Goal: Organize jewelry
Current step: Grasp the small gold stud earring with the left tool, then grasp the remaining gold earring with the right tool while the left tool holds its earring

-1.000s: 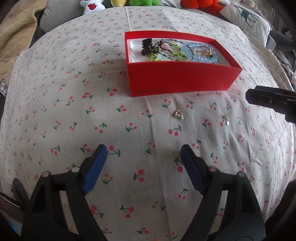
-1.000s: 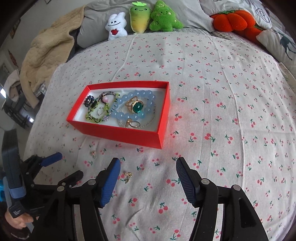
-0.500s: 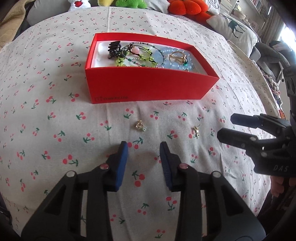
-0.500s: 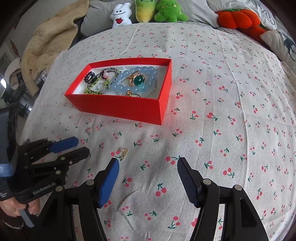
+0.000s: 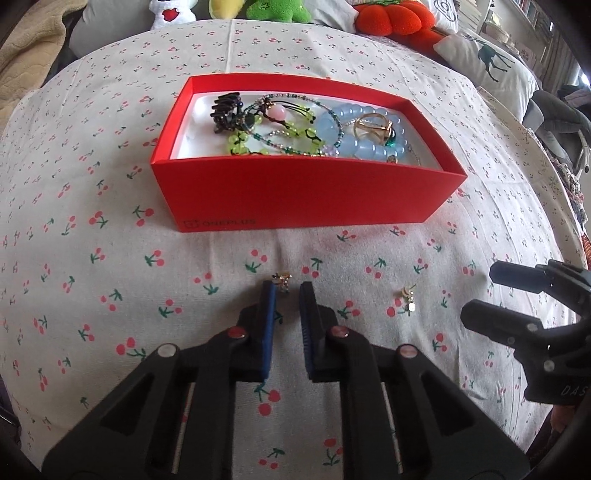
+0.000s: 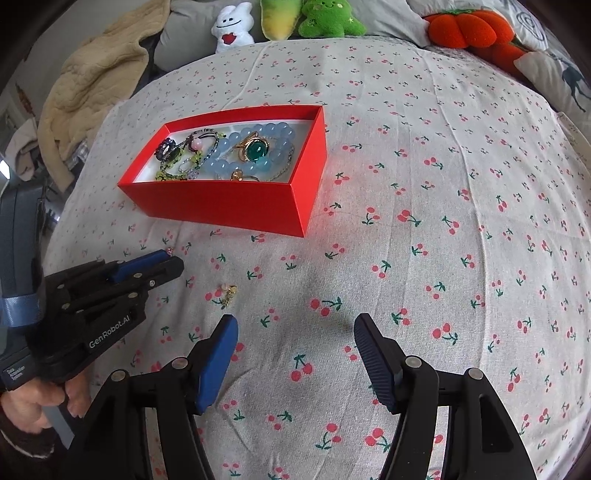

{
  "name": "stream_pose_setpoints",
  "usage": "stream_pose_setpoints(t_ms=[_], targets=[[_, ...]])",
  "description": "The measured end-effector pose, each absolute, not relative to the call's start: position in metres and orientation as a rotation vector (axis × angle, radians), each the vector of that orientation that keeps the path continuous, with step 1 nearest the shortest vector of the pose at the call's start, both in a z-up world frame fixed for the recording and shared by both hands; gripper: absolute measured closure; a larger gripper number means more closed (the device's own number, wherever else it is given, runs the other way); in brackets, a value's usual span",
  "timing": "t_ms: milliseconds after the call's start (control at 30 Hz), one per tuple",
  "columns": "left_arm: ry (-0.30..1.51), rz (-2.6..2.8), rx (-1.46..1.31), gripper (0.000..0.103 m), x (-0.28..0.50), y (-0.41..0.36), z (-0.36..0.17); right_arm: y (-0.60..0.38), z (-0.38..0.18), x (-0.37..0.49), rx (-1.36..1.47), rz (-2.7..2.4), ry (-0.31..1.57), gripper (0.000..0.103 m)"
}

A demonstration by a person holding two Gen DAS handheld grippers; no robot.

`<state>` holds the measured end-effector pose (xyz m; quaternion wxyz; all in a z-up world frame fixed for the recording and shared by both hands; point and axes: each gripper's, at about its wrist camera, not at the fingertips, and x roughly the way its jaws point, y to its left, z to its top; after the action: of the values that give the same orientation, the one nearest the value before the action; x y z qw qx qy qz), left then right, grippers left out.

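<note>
So the left tool (image 5: 284,291) is sitting nearly pressed together around a small earring (image 5: 282,277) on the bedsheet (image 5: 110,258), right tool (image 6: 295,332) spread wide.

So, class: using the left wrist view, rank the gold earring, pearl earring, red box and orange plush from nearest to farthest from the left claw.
1. Gold earring, at the left claw tips.
2. Pearl earring, to the right.
3. Red box, ahead.
4. Orange plush, far back, right.

A red box (image 5: 306,199) with a white inside holds pale blue beads (image 5: 364,146), yellow-green beads (image 5: 240,142) and a gold ring with a green stone (image 6: 253,147). The bed sheet (image 6: 443,240) is white with red cherries.
</note>
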<state>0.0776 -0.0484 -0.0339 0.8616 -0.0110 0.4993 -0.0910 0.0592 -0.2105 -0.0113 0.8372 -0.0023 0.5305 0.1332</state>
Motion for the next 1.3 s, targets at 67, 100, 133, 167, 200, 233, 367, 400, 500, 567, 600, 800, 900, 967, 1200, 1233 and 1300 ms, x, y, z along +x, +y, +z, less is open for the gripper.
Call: stream_pose_setpoints(t_ms=[67,100,133,167,200,233,367,400,500,567,600,800,900,967,1200,1233,1300], targets=[[1.044,-0.173,-0.009,0.097,0.079,-0.048,-0.033,-0.209,-0.012,0.058,-0.012,0.281,1.125,0.036],[1.043,-0.175,-0.004,0.097,0.079,-0.049,-0.033,-0.208,-0.013,0.058,-0.014,0.281,1.126,0.036],[1.040,-0.176,0.001,0.098,0.078,-0.048,-0.032,-0.207,-0.013,0.057,-0.015,0.281,1.127,0.036],[1.040,-0.178,0.007,0.098,0.077,-0.048,-0.031,-0.206,-0.013,0.057,-0.016,0.282,1.127,0.036],[1.041,-0.182,0.012,0.098,0.075,-0.047,-0.031,-0.204,-0.013,0.056,-0.017,0.285,1.126,0.036],[1.042,-0.185,0.014,0.098,0.075,-0.046,-0.031,-0.202,-0.014,0.055,-0.019,0.287,1.126,0.036],[1.047,-0.194,0.006,0.098,0.068,-0.035,-0.027,-0.191,-0.017,0.053,-0.045,0.301,1.134,0.037],[1.046,-0.195,0.006,0.098,0.066,-0.032,-0.026,-0.188,-0.018,0.053,-0.052,0.305,1.135,0.037],[1.047,-0.194,0.003,0.098,0.062,-0.022,-0.024,-0.178,-0.022,0.055,-0.070,0.317,1.143,0.037],[1.048,-0.195,0.003,0.098,0.059,-0.017,-0.023,-0.170,-0.025,0.056,-0.074,0.320,1.149,0.037],[1.048,-0.197,0.007,0.098,0.058,-0.015,-0.023,-0.167,-0.027,0.057,-0.075,0.323,1.151,0.038],[1.049,-0.192,0.011,0.098,0.055,-0.007,-0.023,-0.147,-0.033,0.062,-0.117,0.307,1.126,0.054],[1.049,-0.195,0.009,0.098,0.054,-0.006,-0.022,-0.145,-0.032,0.065,-0.112,0.289,1.125,0.071],[1.048,-0.197,0.008,0.098,0.053,-0.006,-0.021,-0.146,-0.030,0.068,-0.102,0.283,1.129,0.081],[1.044,-0.204,-0.003,0.098,0.050,-0.005,-0.017,-0.142,-0.031,0.072,-0.094,0.277,1.125,0.096],[1.042,-0.206,-0.006,0.098,0.050,-0.005,-0.016,-0.142,-0.030,0.072,-0.096,0.277,1.125,0.097],[1.035,-0.207,-0.009,0.098,0.050,-0.004,-0.013,-0.143,-0.028,0.072,-0.093,0.280,1.124,0.098]])
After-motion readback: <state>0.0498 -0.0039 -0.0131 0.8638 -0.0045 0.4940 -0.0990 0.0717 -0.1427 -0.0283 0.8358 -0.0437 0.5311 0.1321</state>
